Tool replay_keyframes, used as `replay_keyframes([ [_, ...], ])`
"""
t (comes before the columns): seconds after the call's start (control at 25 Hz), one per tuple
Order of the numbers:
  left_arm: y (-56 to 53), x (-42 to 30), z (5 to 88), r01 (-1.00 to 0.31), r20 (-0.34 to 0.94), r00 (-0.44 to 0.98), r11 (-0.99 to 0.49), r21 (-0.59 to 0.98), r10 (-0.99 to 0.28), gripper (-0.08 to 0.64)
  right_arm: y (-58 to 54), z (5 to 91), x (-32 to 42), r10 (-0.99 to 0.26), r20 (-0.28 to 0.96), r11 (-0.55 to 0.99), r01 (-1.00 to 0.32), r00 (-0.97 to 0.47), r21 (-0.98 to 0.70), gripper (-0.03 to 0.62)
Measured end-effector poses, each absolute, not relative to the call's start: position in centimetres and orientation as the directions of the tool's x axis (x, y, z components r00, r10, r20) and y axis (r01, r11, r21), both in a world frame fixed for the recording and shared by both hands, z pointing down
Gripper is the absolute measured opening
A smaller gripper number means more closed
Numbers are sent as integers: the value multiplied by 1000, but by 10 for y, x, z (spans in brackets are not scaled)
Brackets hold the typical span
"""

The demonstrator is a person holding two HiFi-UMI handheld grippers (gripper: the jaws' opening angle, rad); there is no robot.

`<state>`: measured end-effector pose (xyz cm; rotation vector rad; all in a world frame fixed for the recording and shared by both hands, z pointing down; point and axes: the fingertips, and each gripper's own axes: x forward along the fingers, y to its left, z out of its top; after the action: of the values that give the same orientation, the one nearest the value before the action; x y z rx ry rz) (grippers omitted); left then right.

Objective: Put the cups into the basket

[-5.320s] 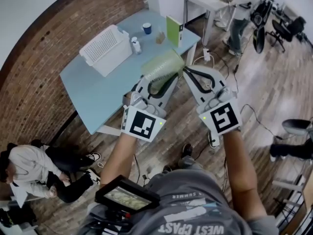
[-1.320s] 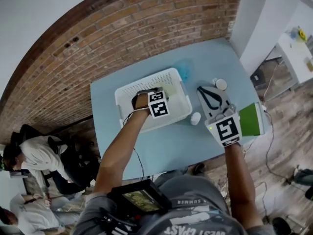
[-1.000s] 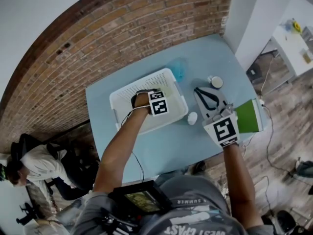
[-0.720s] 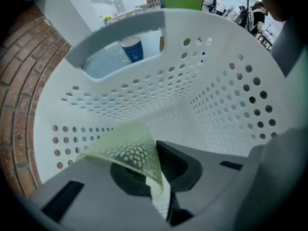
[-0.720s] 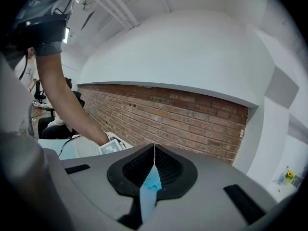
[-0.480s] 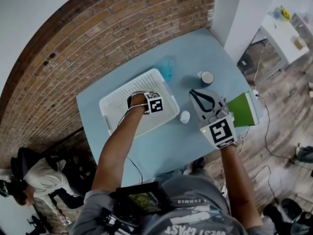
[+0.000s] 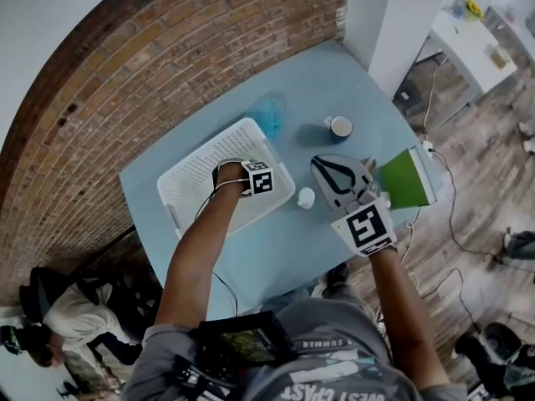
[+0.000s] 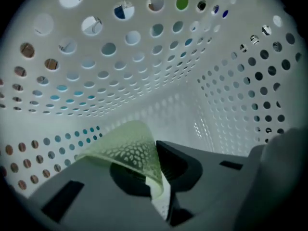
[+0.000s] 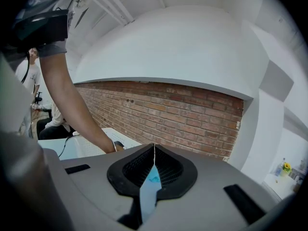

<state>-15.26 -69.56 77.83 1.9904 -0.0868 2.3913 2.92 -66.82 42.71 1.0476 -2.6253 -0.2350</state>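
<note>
While the L claw (image 8: 158,170) reaches down inside the white basket (image 7: 192,170), it's pinching the rim of a pale green cup (image 8: 127,146), which is inside the basket too. R claw (image 7: 326,170) is pressed together w/ nothing in it, over the counter (image 7: 276,249) near a blue mug (image 7: 339,127).

readable text: none | shirt print (image 7: 324,373): too blurred (pale letters on grey)
</note>
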Motion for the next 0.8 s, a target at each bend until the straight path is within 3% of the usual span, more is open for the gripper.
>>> replay_keyframes([
  [0.48,-694,-153,782,-9,972,-235,-1000,9,11,28,-663,432,32,-696,231,718,-646,-680,259,12],
  [0.8,-688,-146,767,12,979,-206,-1000,19,17,120,-659,429,28,-686,218,726,-638,-694,255,12],
])
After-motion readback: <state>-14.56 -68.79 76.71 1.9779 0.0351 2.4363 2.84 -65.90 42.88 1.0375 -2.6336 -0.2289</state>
